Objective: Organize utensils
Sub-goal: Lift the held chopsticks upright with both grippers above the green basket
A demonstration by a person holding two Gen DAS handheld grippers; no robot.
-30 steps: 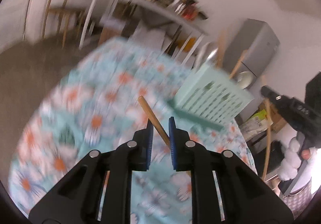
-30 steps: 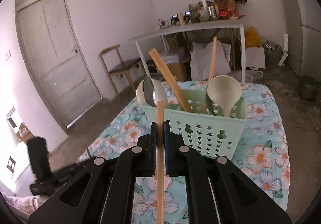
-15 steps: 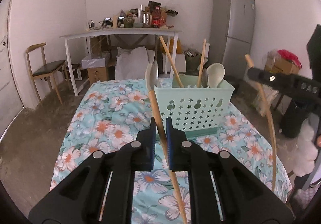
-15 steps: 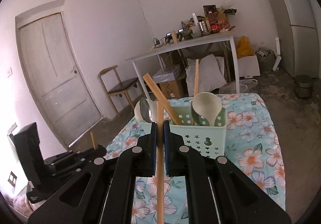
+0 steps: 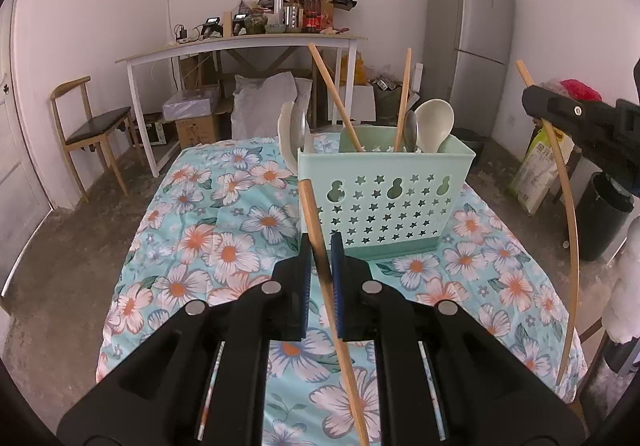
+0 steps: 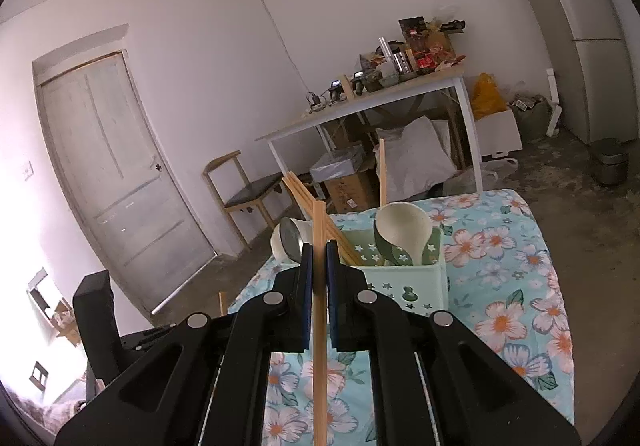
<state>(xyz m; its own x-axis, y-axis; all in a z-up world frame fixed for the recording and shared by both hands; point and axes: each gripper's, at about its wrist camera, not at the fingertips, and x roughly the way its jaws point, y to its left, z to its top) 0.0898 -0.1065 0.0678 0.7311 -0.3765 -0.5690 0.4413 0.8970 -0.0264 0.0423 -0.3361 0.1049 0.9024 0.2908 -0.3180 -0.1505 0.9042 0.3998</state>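
Observation:
A mint-green perforated utensil basket (image 5: 384,202) stands on the flowered tablecloth. It holds upright wooden chopsticks (image 5: 335,102), a cream spoon (image 5: 434,124) and a metal spoon, and another cream spoon (image 5: 289,134) shows at its left side. My left gripper (image 5: 320,246) is shut on a single wooden chopstick (image 5: 314,218) just in front of the basket. In the right wrist view, my right gripper (image 6: 319,250) is shut on another wooden chopstick (image 6: 319,222) that points up before the basket (image 6: 416,282). The right gripper (image 5: 580,126) also shows at the left wrist view's right edge.
The table (image 5: 192,238) wears a turquoise flowered cloth, with floor dropping away on all sides. Behind it stand a white side table (image 5: 240,46) piled with clutter, a wooden chair (image 5: 92,126) and a grey fridge (image 5: 472,38). A white door (image 6: 116,174) is at the left.
The left gripper has rolled level and now faces the basket squarely with its chopstick. The right gripper has drawn back and up, so the basket looks smaller and lower.

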